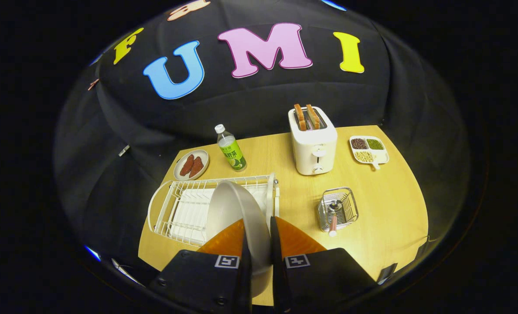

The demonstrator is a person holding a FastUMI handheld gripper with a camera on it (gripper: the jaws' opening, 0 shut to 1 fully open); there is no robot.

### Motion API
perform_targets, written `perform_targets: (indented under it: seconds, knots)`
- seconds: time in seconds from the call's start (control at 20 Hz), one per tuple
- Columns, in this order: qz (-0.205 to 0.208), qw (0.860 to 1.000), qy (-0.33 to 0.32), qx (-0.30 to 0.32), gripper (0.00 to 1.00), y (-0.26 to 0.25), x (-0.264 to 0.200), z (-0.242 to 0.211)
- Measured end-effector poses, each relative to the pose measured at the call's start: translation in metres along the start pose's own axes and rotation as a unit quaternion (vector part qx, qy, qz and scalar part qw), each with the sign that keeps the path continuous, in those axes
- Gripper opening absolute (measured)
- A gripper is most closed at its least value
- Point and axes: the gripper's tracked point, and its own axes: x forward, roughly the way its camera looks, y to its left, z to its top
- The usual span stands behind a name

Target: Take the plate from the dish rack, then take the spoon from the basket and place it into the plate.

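The gripper (257, 237) has its two fingers closed on the rim of the plate (237, 209), one finger on each side, so the plate stands on its edge and tilts a little. Holding it by the rim looks like the only way two thin fingers can grab something so wide and flat. The plate is between the fingers and just ahead of them, in front of the dish rack (185, 209), and I think it is already lifted out, though I cannot tell if its far edge touches the rack. The rack sits just ahead of the fingers and to their left, with wire bars made to keep plates standing up. The small wire basket (338, 208) is a bit ahead and to the right, and the spoon (333, 224) leans in it with its handle sticking out, which should make it easy to pinch. My guess is the plate must go down flat on a bare spot first, because the fingers are busy now. Well beyond the fingers stand a toaster (313, 141) with bread in it, a bottle (231, 149), a dish of brown food (191, 165) and a tray of beans (369, 150). Everything rests on a smooth wooden table (390, 205) inside a booth with a dark cloth wall behind.
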Motion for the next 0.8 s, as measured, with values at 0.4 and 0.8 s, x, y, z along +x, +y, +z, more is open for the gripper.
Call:
perform_targets:
  seconds: [0.4, 0.8]
  knots:
    - [0.051, 0.998, 0.030, 0.018, 0.23, -0.049, -0.041, -0.058]
    - [0.079, 0.991, 0.109, 0.017, 0.23, -0.116, -0.019, -0.131]
